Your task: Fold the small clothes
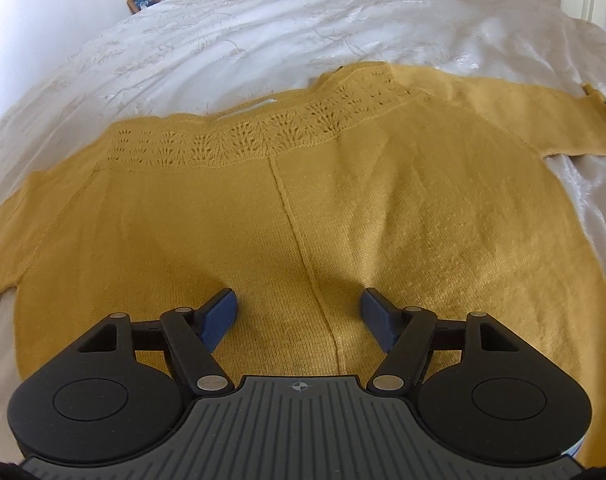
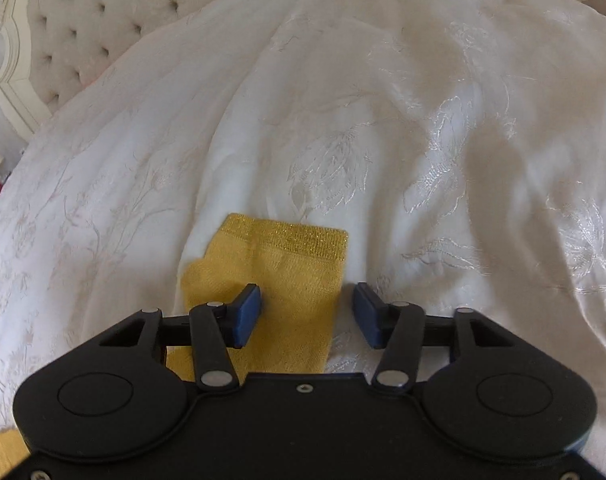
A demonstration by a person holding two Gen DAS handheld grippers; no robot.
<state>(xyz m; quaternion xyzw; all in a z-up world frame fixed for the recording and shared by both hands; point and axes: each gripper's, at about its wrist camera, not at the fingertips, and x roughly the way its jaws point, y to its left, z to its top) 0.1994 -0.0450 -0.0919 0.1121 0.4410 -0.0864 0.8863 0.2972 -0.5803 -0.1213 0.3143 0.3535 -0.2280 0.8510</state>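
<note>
A mustard-yellow knit sweater (image 1: 231,220) lies flat on the white bed, lace yoke at the far side, one sleeve stretched to the right. My left gripper (image 1: 299,316) is open and empty, just above the sweater's body near its centre seam. In the right wrist view the sleeve end (image 2: 287,276) with its ribbed cuff lies on the bedspread. My right gripper (image 2: 307,312) is open and empty over that sleeve; the left pad (image 2: 247,312) is over the fabric, the right pad over the bedspread beside it.
A white embroidered bedspread (image 1: 263,32) covers the bed. A tufted headboard (image 2: 75,28) stands at the far left in the right wrist view. A nightstand with a picture frame (image 1: 141,0) and a red jar sits beyond the bed's far corner.
</note>
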